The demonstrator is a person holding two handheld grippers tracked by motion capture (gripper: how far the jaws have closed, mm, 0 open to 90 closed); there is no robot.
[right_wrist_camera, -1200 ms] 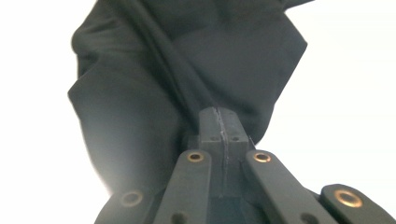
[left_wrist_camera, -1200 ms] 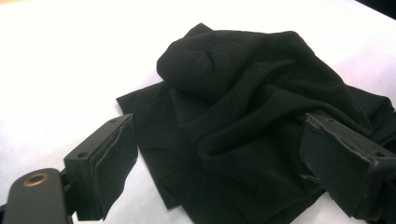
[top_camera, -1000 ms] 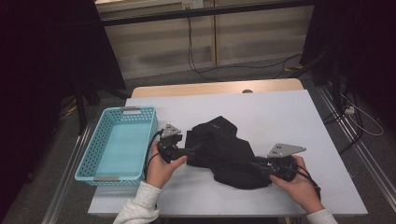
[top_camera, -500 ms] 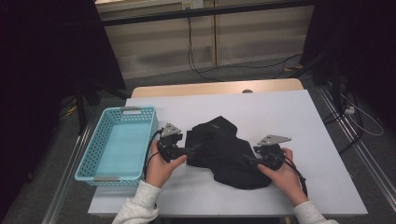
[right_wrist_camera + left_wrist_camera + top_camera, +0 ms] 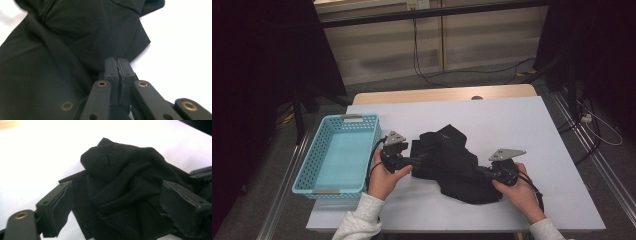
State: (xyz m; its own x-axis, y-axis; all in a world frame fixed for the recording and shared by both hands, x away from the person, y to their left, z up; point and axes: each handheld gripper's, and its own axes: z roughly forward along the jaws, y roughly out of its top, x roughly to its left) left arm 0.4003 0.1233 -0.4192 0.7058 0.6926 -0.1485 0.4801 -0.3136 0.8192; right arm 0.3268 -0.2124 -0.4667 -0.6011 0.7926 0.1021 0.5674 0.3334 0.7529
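A white worktop with a pale wooden far edge is set on a grey floor. Beyond, a light panelled wall is crossed by black cables, flanked by dark curtains.

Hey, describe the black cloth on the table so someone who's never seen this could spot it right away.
On the white table, right of the turquoise basket, lies the black garment, between the two hand-held grippers. It is a crumpled, dark, soft heap, the only cloth there.
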